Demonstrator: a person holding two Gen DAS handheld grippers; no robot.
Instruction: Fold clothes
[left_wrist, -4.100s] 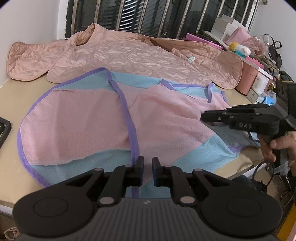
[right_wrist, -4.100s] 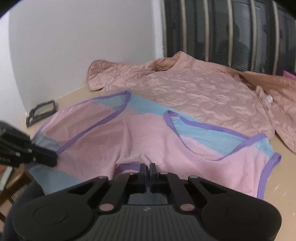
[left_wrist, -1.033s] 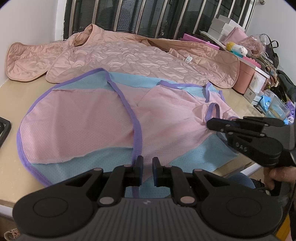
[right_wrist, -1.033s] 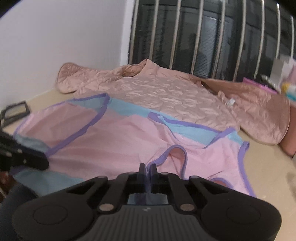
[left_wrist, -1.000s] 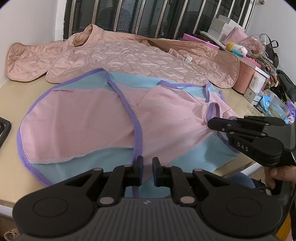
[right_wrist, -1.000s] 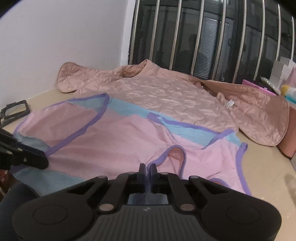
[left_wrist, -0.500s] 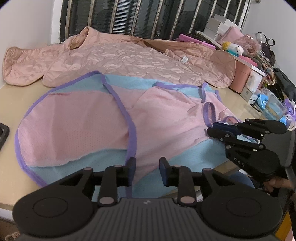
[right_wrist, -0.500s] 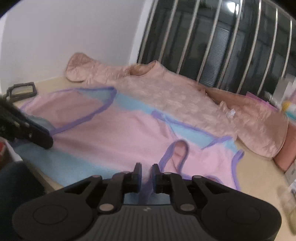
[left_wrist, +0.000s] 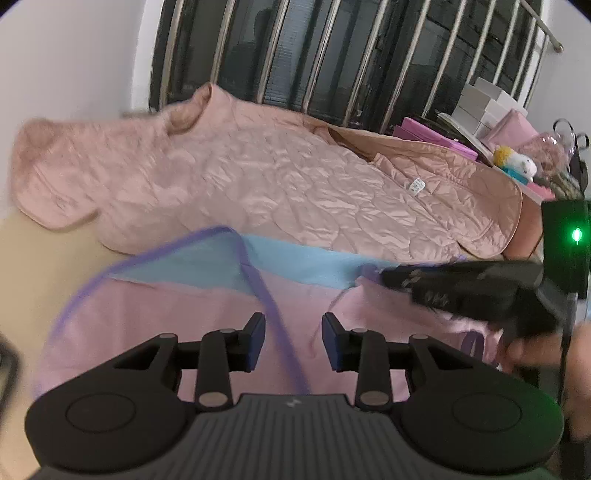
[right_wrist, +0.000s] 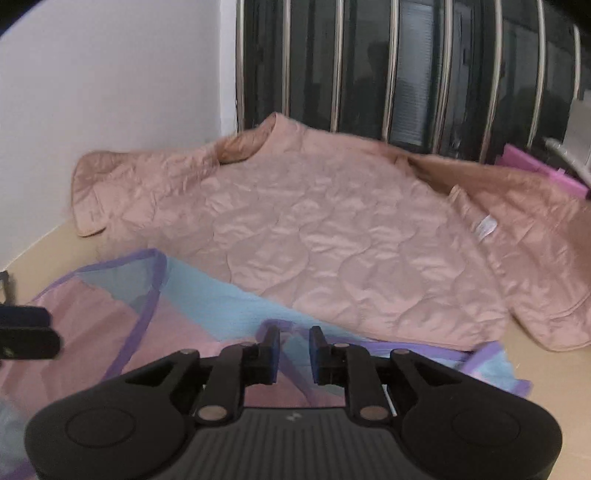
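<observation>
Behind the pink-and-blue garment (left_wrist: 207, 317) a quilted jacket (left_wrist: 280, 184) crowds both grippers' spread fingers (left_wrist: 255, 341).

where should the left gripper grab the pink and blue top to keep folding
Probably the purple trim running down the top, just ahead of the left gripper, whose jaws are open with the trim between them. Come in low from the near edge: the fabric lies flat on the table, and the trim is a firmer, thicker line to pinch than the thin mesh beside it.
</observation>
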